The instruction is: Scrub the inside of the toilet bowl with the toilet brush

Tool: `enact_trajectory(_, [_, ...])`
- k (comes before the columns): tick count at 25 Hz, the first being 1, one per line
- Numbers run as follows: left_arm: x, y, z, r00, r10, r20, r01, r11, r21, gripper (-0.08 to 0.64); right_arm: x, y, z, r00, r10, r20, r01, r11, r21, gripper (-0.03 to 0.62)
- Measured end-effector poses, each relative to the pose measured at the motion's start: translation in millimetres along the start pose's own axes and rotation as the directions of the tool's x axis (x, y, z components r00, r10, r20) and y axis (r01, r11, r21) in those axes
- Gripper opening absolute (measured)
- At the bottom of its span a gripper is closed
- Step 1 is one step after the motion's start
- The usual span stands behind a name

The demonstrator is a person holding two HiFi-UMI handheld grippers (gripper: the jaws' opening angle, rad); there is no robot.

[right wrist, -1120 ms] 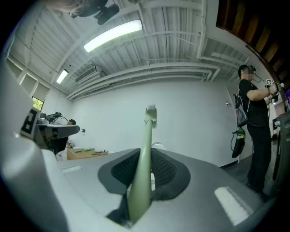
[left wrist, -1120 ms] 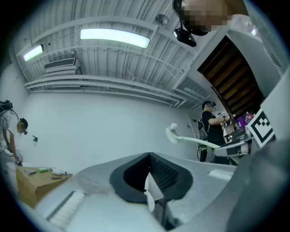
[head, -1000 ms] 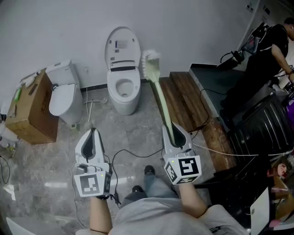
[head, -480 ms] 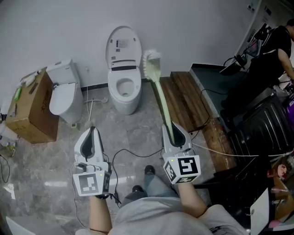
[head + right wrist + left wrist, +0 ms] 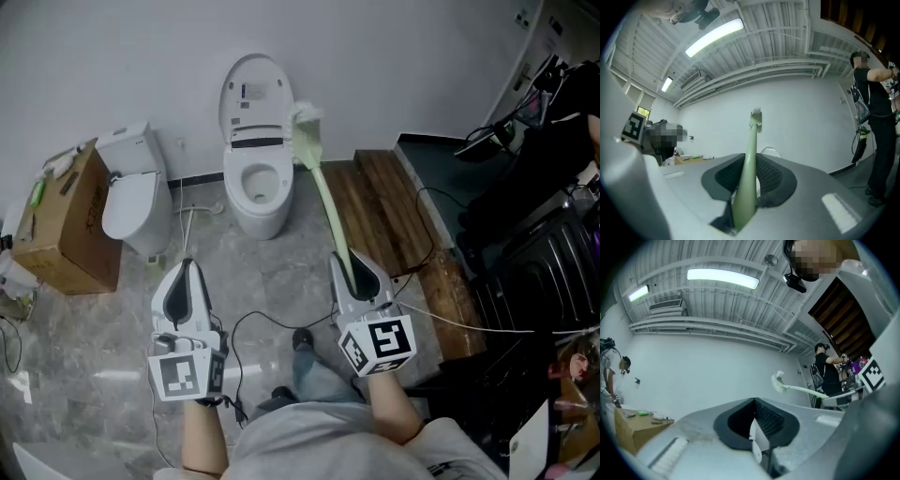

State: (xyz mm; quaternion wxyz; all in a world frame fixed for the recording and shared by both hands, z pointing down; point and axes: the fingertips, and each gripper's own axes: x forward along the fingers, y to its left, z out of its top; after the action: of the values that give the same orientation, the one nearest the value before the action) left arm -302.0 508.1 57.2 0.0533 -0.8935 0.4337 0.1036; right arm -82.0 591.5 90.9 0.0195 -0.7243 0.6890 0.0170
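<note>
Scrubbing not started: right tongs (image 5: 344, 264) clamped on toilet brush (image 5: 323, 197), its head beside toilet bowl (image 5: 281, 183) rim, outside; left tongs (image 5: 187, 270) together, empty.

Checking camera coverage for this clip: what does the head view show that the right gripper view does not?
Only the head view: the toilet bowl's opening, a second toilet and the wooden planks. Only the right gripper view: the ceiling light strips. Both: the right tongs shut on the green toilet brush, its head outside the bowl.
</note>
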Motion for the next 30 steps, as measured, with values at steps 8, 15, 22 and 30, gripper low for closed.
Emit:
enact_trajectory(8, [78.4, 8.6, -11.5, 1.0, 0.022, 0.017, -0.022, 1.0, -0.002, 0.005, 79.8, -24.3, 4.5, 0.995, 0.098, 0.029, -0.098, 0.995, -0.003, 0.074])
enact_trajectory(15, [142.8, 16.0, -16.6, 0.996, 0.078, 0.034, -0.079, 0.996, 0.036, 0.005, 154.6, -69.0, -0.6, 0.997, 0.076, -0.012, -0.076, 0.997, -0.023, 0.074])
enact_trajectory(22, [185.4, 23.4, -18.1, 0.984, 0.159, 0.079, -0.16, 0.987, 0.014, 0.005, 198.4, -101.1, -3.2, 0.993, 0.115, -0.022, -0.115, 0.993, 0.0, 0.074])
enact_trajectory(30, [215.8, 6.6, -32.4, 0.989, 0.122, 0.081, -0.124, 0.992, 0.022, 0.005, 221.0, -133.9, -15.2, 0.995, 0.089, -0.038, -0.091, 0.995, -0.05, 0.074])
